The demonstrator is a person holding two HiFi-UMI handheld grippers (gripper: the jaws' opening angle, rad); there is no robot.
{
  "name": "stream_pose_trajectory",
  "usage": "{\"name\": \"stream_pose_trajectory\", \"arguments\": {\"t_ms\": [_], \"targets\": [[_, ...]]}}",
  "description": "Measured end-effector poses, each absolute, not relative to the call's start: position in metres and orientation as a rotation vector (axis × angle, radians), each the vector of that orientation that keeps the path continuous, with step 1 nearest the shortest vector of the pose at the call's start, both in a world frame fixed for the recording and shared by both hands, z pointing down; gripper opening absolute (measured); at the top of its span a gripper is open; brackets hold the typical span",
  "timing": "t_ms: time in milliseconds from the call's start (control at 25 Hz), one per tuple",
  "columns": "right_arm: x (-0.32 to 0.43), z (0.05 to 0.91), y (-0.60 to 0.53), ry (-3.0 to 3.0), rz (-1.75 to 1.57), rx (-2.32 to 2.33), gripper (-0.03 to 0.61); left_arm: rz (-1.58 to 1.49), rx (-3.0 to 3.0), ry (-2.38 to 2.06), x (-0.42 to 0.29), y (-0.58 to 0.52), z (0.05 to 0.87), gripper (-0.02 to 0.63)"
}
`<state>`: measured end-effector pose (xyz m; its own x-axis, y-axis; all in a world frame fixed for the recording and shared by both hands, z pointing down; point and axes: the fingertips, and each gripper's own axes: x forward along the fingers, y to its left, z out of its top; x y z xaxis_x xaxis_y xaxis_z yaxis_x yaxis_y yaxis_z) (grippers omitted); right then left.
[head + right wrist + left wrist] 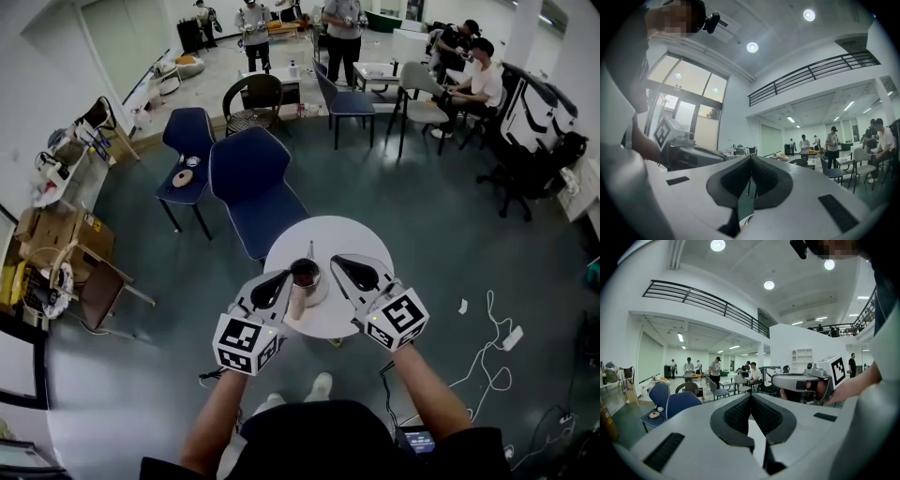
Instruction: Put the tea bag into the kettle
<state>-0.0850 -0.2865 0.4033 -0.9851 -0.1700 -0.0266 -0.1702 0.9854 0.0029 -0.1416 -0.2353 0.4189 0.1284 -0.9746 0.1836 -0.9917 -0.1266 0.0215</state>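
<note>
Head view puts my left claw (284, 277) low on the left side of the round white table (375, 239). Its own view shows the jaws pressed together at the tips, with nothing between them. Just below its tip lies a pale brown shape (296, 302), touching the kettle (306, 275). It may be a handle or the tea bag; I cannot tell.

The kettle stands in the middle of the table, between my two claws, with a dark open mouth. A thin upright stick (310, 247) rises behind it. I cannot find the tea bag with certainty in any view, and the inside of the kettle is too dark to read.

My right claw (337, 262) is just beside the kettle on the right, its jaws also closed on nothing.

I judge a tea bag is very light and soft, and its paper tears easily. I would pinch it gently by the string or the top edge.
</note>
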Motion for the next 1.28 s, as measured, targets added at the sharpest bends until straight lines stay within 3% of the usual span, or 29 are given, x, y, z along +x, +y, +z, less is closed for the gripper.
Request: {"name": "stream_pose_trajectory", "arguments": {"t_ms": [1280], "targets": [[-0.127, 0.353, -0.088, 3.070, 0.163, -0.366, 0.017, 0.081, 2.383, -1.919, -0.184, -0.052, 0.374, 0.015]]}}
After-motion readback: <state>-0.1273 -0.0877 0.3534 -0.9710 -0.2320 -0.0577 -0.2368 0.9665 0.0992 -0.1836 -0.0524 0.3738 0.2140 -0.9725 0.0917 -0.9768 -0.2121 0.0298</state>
